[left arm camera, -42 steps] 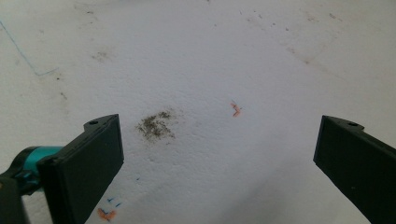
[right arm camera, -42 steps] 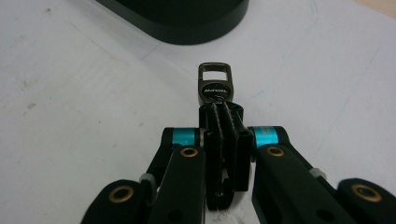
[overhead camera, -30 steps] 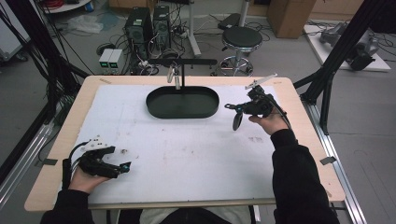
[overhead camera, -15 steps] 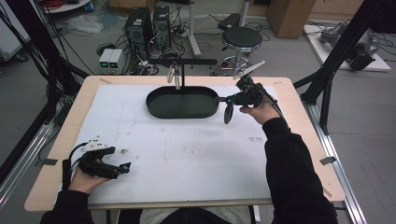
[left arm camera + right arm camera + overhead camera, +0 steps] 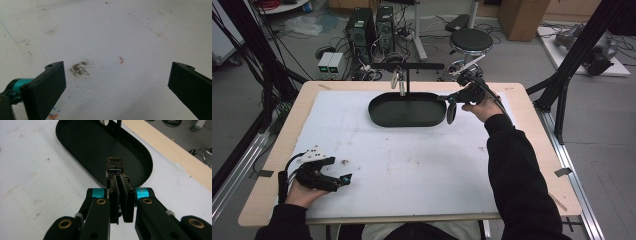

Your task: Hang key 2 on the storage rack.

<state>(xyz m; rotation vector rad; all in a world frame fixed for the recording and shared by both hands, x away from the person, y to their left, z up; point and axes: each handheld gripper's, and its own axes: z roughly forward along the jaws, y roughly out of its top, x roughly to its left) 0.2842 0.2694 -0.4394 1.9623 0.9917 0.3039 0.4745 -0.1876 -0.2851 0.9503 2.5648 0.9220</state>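
Observation:
A black oval tray (image 5: 379, 119) lies at the far middle of the white mat, with a black T-shaped stand (image 5: 407, 66) rising from it. Two small pale things (image 5: 401, 85) hang from the stand's bar. My right gripper (image 5: 451, 101) hovers over the tray's right end, shut on a dark strap-like thing (image 5: 450, 114) that dangles below it. In the right gripper view the jaws (image 5: 119, 183) pinch this strap (image 5: 115, 168), whose metal buckle end points over the tray (image 5: 73, 153). My left gripper (image 5: 343, 180) rests open near the mat's front left corner, nothing between its fingers (image 5: 50, 85).
The white mat (image 5: 422, 165) covers most of the wooden table (image 5: 532, 100) and bears faint stains (image 5: 79, 68). Black frame struts (image 5: 577, 55) stand at the table's right and left. A stool (image 5: 470, 41) and computer gear sit on the floor beyond.
My right gripper has carried the strap leftward and farther away, from right of the tray to over its right end. The left gripper has stayed put.

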